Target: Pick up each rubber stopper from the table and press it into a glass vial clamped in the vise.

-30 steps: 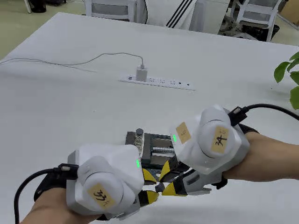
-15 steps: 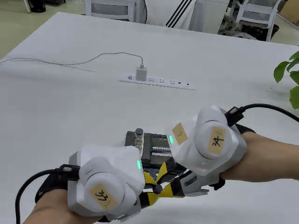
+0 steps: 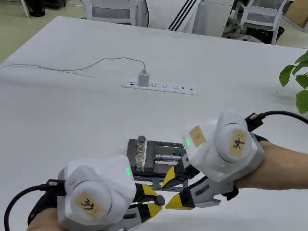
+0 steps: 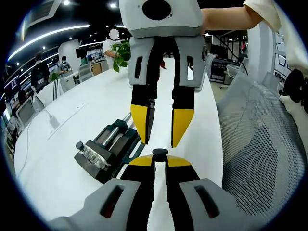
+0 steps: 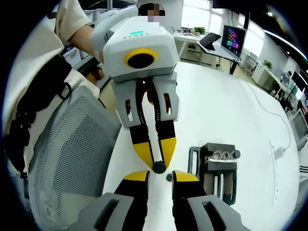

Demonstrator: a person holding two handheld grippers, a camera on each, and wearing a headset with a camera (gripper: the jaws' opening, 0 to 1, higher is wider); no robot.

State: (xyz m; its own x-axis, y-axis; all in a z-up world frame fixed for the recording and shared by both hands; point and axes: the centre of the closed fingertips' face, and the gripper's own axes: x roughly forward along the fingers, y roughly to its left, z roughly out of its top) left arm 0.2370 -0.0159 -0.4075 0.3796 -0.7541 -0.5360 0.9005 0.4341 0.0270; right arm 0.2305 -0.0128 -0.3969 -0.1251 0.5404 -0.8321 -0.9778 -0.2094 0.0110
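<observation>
My left gripper (image 3: 155, 201) is shut on a small dark rubber stopper (image 3: 159, 199), held at its yellow tips (image 4: 160, 161). Facing it tip to tip, my right gripper (image 3: 171, 190) stands open, its jaws on either side of the stopper (image 5: 159, 167) without touching it. Just behind both grippers, the dark vise (image 3: 161, 153) clamps a row of glass vials (image 3: 140, 153). The far vial carries a dark stopper (image 3: 141, 139). In the left gripper view the vise (image 4: 103, 149) lies to the left. In the right gripper view the vise (image 5: 216, 166) lies to the right.
A white power strip (image 3: 161, 86) with a plugged-in charger and a cable lies further back on the white table (image 3: 72, 110). Green plant leaves (image 3: 296, 77) reach in at the right edge. Chairs stand beyond the far side. A mesh chair (image 4: 260, 144) is close behind the grippers.
The left gripper has drawn back toward the near left, still shut on the stopper. The right gripper has shifted slightly right. The head camera has tilted a little.
</observation>
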